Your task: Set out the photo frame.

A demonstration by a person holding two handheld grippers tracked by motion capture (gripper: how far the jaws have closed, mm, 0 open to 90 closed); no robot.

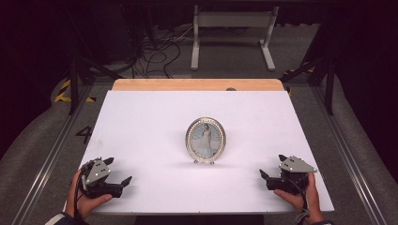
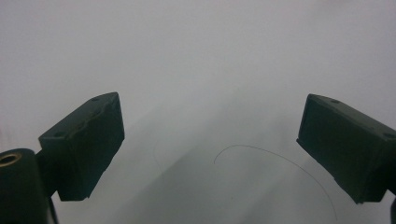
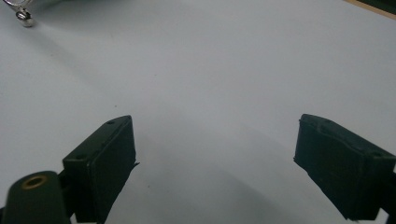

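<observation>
So the biggest thing going on is the white table top [image 1: 141, 131], with a strip of bare wood seen along its far edge [image 1: 197, 84], well beyond both sets of tongs. Everything else is spaced out on that white surface.

Next down in size, the oval picture frame [image 1: 205, 139] is stood upright on its little feet, roughly midway between the two tongs and a bit farther out from the person than either of them. Nothing is touching it. A pearly or beaded-looking rim can be made out around it, with a photo of a standing figure inside. One of its small metal feet [image 3: 23, 15] is caught at the top left corner of the right gripper view, well ahead of those jaws.

Then the tongs themselves. The left gripper [image 1: 118, 171] is held low at the near left corner of the table, jaws spread wide with nothing between them, pointed inward toward the frame's side. In its own view [image 2: 210, 149] a thin dark curved line, maybe a hair, is seen on the surface [image 2: 275, 158] just ahead of the jaws.

The right gripper [image 1: 272, 166] is held at the near right corner, jaws likewise spread apart and holding nothing [image 3: 215, 168].
</observation>
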